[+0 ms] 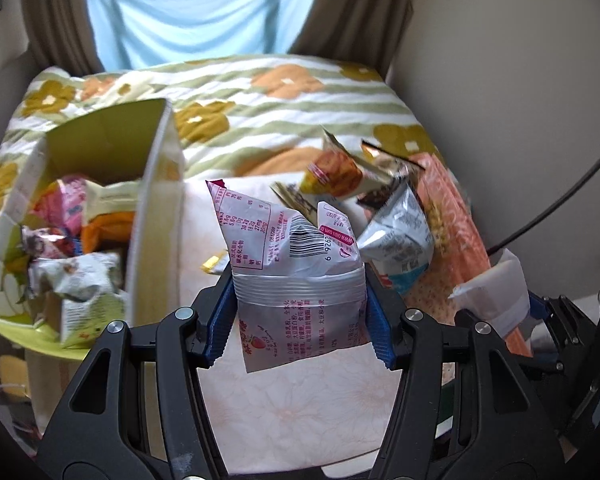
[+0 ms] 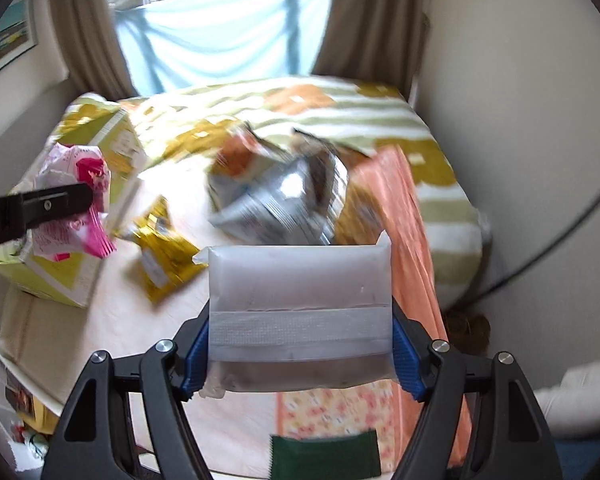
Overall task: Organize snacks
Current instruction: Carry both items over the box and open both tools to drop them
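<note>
Holding two snacks up above the bed (image 1: 300,92), we squeeze each one; our left gripper (image 1: 300,308) is clamped on a pink-and-white packet (image 1: 292,248), light, crinkly and soft, pinched low with its long side pointing up; our right gripper (image 2: 300,344) is clamped on a frosted white packet (image 2: 300,276), smooth and maybe slippery, lying sideways; the yellow box (image 1: 156,200) waits left of the bed's middle.

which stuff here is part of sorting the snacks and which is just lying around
Part of the job:
- pink-and-white packet held in left gripper
- translucent white packet held in right gripper
- yellow-green box with snacks inside
- gold packet
- loose snack pile

Just lying about:
- floral blanket
- curtains
- black cable
</note>
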The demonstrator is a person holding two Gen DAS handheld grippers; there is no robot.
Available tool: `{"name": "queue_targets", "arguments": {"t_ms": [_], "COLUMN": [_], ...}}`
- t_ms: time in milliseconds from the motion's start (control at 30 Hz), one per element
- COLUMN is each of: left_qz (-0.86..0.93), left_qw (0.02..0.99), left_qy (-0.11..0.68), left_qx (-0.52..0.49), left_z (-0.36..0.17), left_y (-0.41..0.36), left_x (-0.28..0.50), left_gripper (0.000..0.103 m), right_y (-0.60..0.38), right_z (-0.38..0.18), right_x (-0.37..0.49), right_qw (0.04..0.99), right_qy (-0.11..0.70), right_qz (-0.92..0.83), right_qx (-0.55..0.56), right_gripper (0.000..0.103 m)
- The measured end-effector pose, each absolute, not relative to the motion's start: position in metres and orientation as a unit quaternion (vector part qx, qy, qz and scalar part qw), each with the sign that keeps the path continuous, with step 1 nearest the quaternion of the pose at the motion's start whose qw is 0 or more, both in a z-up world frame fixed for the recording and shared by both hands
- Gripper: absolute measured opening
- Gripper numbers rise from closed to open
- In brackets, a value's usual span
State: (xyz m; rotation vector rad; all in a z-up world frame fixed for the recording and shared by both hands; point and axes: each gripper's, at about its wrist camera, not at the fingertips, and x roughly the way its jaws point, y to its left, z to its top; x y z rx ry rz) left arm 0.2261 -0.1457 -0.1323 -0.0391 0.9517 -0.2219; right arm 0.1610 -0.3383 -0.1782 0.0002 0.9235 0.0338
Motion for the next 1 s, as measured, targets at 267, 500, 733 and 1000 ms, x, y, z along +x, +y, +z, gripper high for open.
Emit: {"name": "queue_targets", "arguments": {"t_ms": [267, 500, 733, 1000], "left_qz": [-0.053, -0.016, 0.008, -0.023], "left_qw": [0.903, 0.91, 0.898, 0.874], "left_qy": [0.42, 0.407, 0.432, 0.48], "left_qx": [-0.067, -0.081, -0.087, -0.078], "left_z": [-0.086, -0.069, -0.086, -0.13], "left_y": [-0.067, 0.014, 0.094, 0.148], "left_x": [0.227, 0.235, 0.248, 0.26], "left_gripper": [0.053, 0.053, 0.053, 0.053], "right_y": [-0.283, -0.209, -0.132, -0.07], "right_z": [-0.126, -0.101, -0.098, -0.111], "right_x": [0.193, 0.211, 0.232, 0.247], "right_qw": [0.909, 0.91, 0.9, 0.893], "right_qy": [0.407, 0.388, 0.397, 0.412], "right_qz": [0.087, 0.145, 0.182, 0.182], "right_qx": [-0.018, -0.011, -0.009, -0.011], "right_gripper": [0.07, 0.07, 0.07, 0.07]}}
